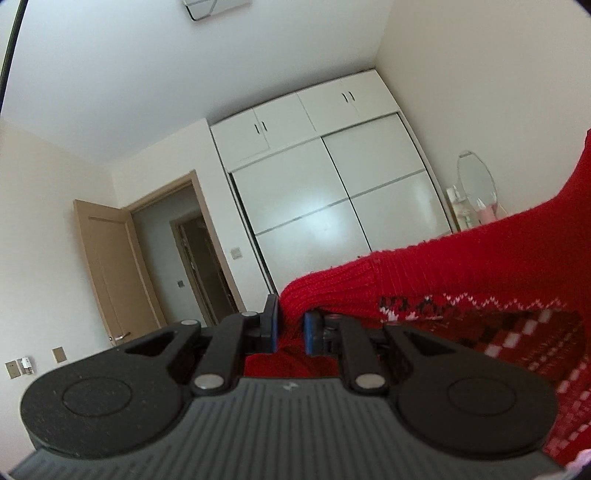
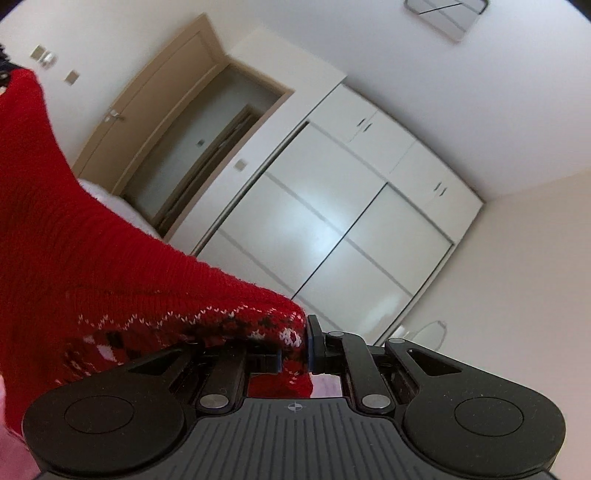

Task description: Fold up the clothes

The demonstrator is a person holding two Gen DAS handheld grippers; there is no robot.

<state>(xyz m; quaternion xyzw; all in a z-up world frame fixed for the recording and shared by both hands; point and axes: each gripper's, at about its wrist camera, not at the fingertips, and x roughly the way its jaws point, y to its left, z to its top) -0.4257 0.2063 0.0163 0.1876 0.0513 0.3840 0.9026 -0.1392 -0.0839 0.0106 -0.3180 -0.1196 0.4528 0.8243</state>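
Note:
A red knitted sweater [image 1: 461, 273] with a white and black pattern band is held up in the air between both grippers. My left gripper [image 1: 290, 326] is shut on its ribbed red edge, and the cloth stretches away to the right. My right gripper [image 2: 295, 349] is shut on a patterned corner of the same sweater [image 2: 92, 258], which stretches away to the left. Both cameras tilt upward toward the ceiling, so the surface below is hidden.
A white sliding-door wardrobe [image 1: 332, 206] with upper cabinets stands ahead. An open brown door [image 1: 110, 269] and doorway are to its left. An oval mirror [image 1: 476, 184] with small items stands at the right. A ceiling light [image 2: 443, 14] is overhead.

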